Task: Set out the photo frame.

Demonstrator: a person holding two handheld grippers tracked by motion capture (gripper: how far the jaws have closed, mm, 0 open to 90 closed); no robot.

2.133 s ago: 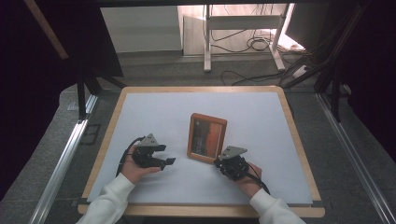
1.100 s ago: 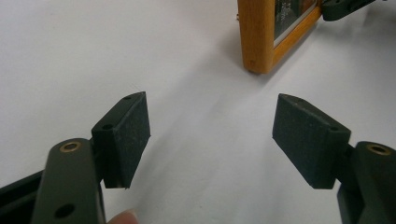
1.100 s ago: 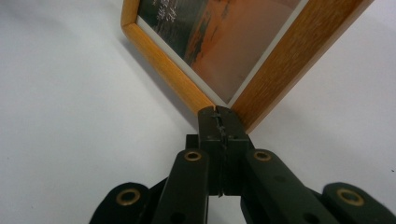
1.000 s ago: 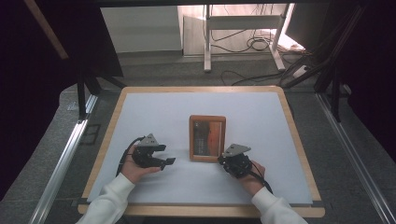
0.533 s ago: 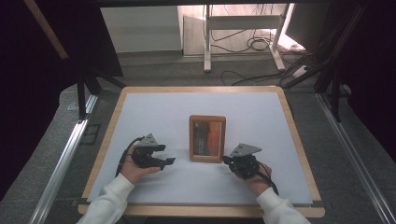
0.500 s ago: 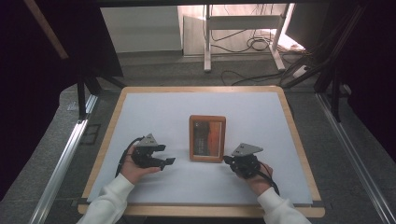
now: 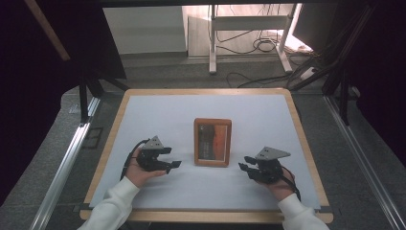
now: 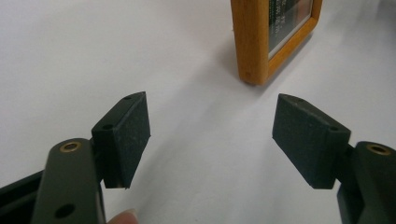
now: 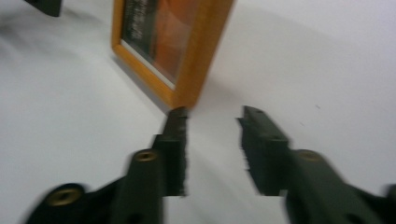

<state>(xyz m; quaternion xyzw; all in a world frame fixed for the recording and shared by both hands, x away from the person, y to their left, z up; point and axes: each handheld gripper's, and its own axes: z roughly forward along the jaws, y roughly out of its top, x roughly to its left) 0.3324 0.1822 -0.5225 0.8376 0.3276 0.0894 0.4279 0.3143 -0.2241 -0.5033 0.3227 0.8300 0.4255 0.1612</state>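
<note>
A wooden picture frame point(image 7: 212, 142) stands in the middle of the white mat point(image 7: 191, 115), its picture facing the person. My left gripper point(image 7: 170, 157) rests to its left, apart from it, jaws open and empty. In the left gripper view the frame's corner point(image 8: 254, 42) lies ahead of the wide-spread left gripper point(image 8: 212, 133). My right gripper point(image 7: 245, 163) is to the right of the frame's lower right corner, clear of it. Its jaws have just been opening and nothing sits between them. The right gripper view is blurred: the right gripper point(image 9: 212, 126) points just past the frame's edge point(image 9: 201, 51).
The mat lies on a wood-edged table point(image 7: 306, 143). Metal rails point(image 7: 67, 158) run along the floor on both sides. A white stand point(image 7: 249, 24) and cables point(image 7: 258, 48) sit on the floor beyond the far edge.
The right gripper has let go of the frame's lower right corner, opened, and drawn back to the right. The frame, earlier turned askew, now stands square. The left gripper has stayed put.
</note>
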